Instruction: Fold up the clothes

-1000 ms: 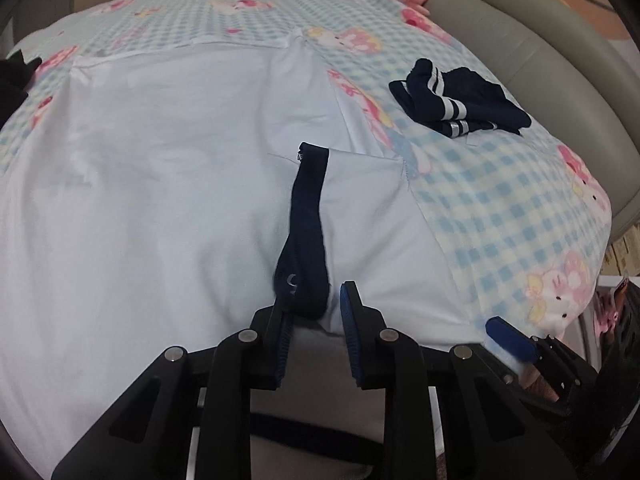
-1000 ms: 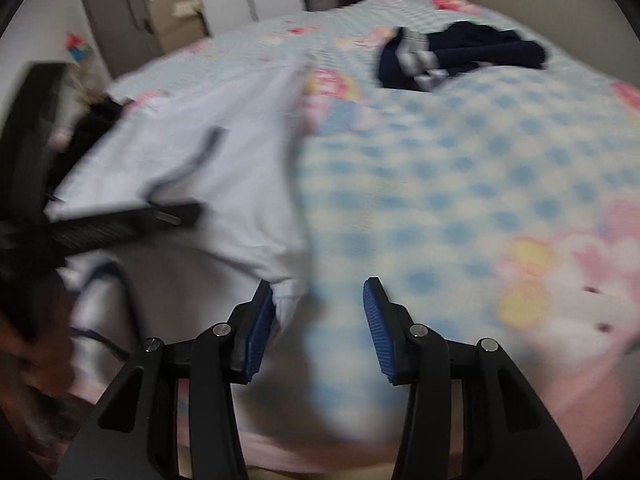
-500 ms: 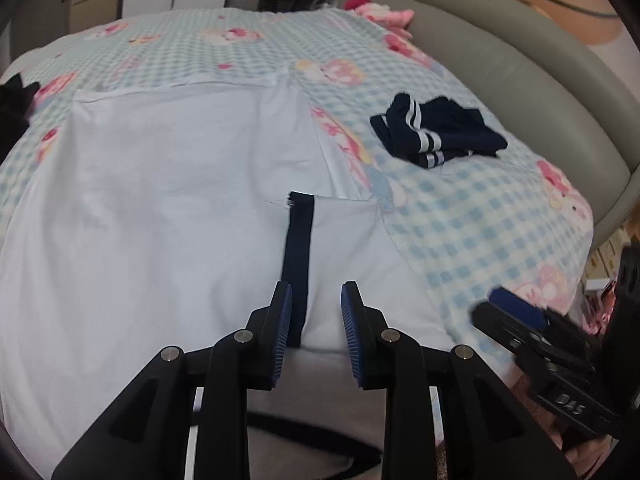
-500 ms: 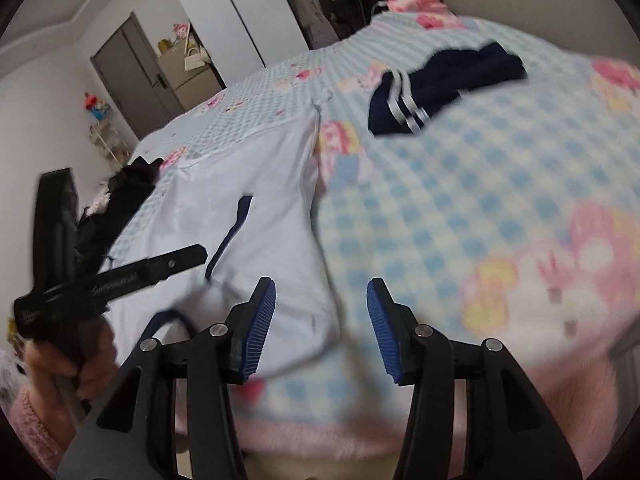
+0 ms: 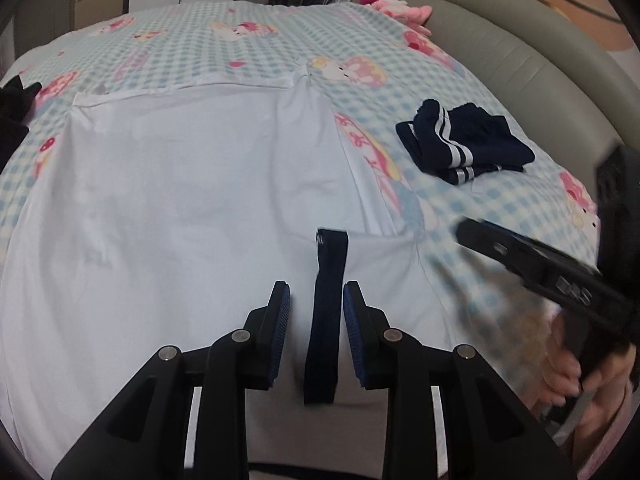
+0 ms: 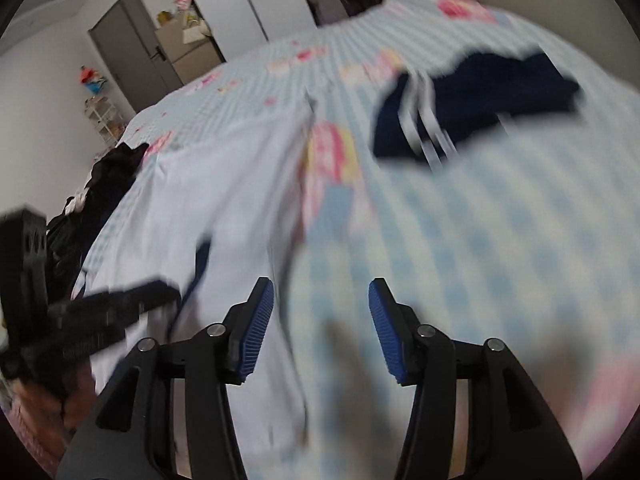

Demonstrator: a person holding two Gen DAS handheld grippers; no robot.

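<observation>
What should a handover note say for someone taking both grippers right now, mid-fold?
Left gripper: open, over the folded-in sleeve, navy cuff between the pads but not pinched.
Right gripper: jaws opening, nothing between them, above the shirt's edge and the checked bedsheet.
White shirt lies flat on the bed; a folded navy garment sits to its right.
Done: one sleeve folded inward.
Left: the other sleeve, which I cannot see, and the body folds.

No readable text, labels, brands or numbers anywhere. Raised markings on the side of the right gripper [image 5: 568,284], seen from the left wrist: too blurred to make out. Bedsheet [image 5: 256,40] carries cartoon prints only, no lettering. Navy garment [image 5: 464,146] near the bed's right edge shows plain white stripes, no logo.
</observation>
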